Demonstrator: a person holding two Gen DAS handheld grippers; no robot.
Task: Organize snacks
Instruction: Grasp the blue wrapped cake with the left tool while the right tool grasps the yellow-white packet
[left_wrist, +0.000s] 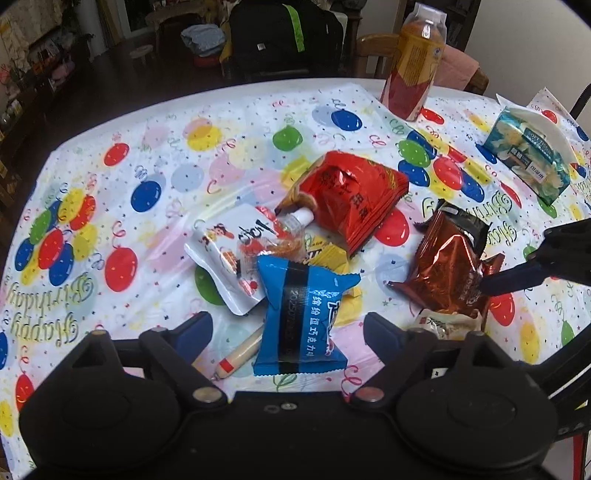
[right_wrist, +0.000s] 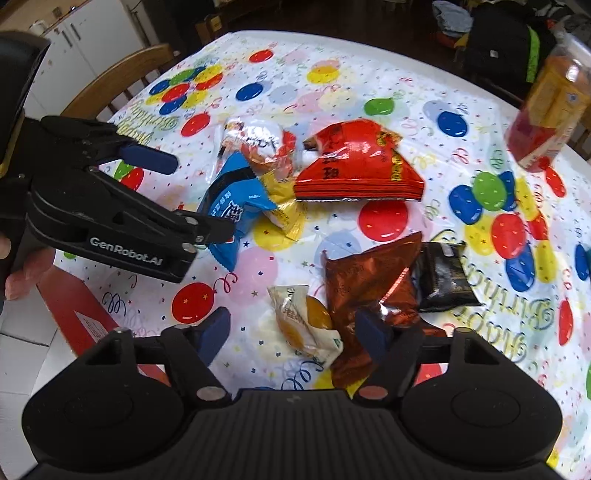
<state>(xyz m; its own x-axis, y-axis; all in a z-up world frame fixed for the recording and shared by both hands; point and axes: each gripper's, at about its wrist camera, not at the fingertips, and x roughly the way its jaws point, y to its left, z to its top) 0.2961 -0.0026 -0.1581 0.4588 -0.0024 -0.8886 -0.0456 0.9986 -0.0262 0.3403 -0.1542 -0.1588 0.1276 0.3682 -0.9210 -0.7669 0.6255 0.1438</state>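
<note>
Snack packets lie scattered on the balloon-print tablecloth (left_wrist: 147, 155). My left gripper (left_wrist: 286, 328) is open, its fingers either side of the lower end of a blue packet (left_wrist: 303, 314); it enters the right wrist view from the left (right_wrist: 202, 196). Beyond the blue packet lie a white spouted pouch (left_wrist: 229, 251), a yellow packet (left_wrist: 332, 258) and a red packet (left_wrist: 351, 199). My right gripper (right_wrist: 293, 325) is open over a white-and-yellow pastry packet (right_wrist: 306, 325). Its right finger rests against a brown foil packet (right_wrist: 362, 280). A black packet (right_wrist: 443, 280) lies beside the brown one.
A tall orange-and-red bottle (left_wrist: 413, 62) stands at the table's far edge. A tissue pack (left_wrist: 532, 151) sits at the right. A wrapped sausage stick (left_wrist: 240, 354) lies under the blue packet's left side. A red box (right_wrist: 74, 306) and a wooden chair (right_wrist: 110, 81) are off the table's edge.
</note>
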